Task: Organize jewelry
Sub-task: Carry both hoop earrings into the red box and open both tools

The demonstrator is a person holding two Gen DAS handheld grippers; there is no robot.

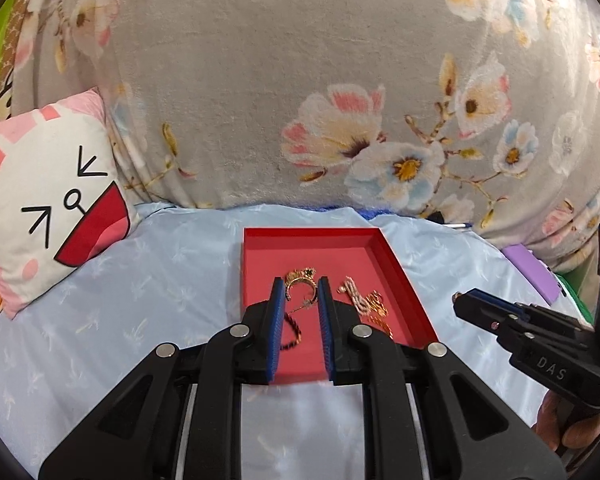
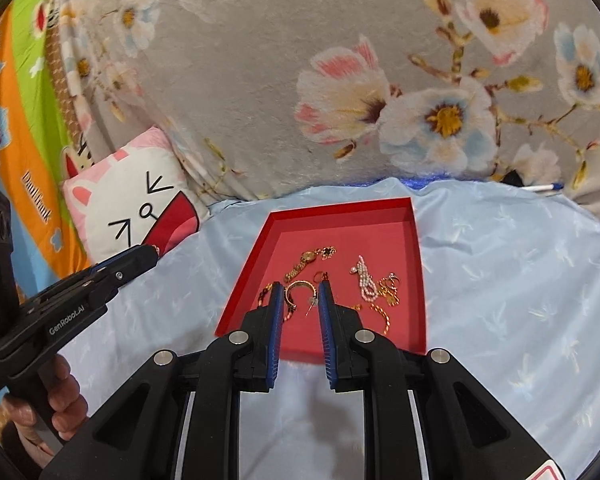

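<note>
Surroundings: a red tray (image 2: 418, 280) sits on pale blue bedding (image 2: 520, 280), with a grey floral blanket (image 2: 240, 80) heaped behind and a cat-face pillow (image 2: 136, 204) at the left of the frame.
In the way: nothing covers the tray; each gripper's own black arms fill the lower frame.
Left gripper (image 1: 300, 284): blue pads stand a little apart, nothing pinched between them, held above the tray.
Right gripper (image 2: 300, 288): same, slightly parted and empty, above the tray's near half.
Jewelry: all inside the tray, beyond the fingertips — a gold watch (image 2: 305, 262), a gold hoop (image 2: 296, 290), a pearl strand (image 2: 365, 278), a gold chain (image 2: 382, 314).
Count: one tray, two grippers, one pillow; the tangled smaller pieces I cannot count.
</note>
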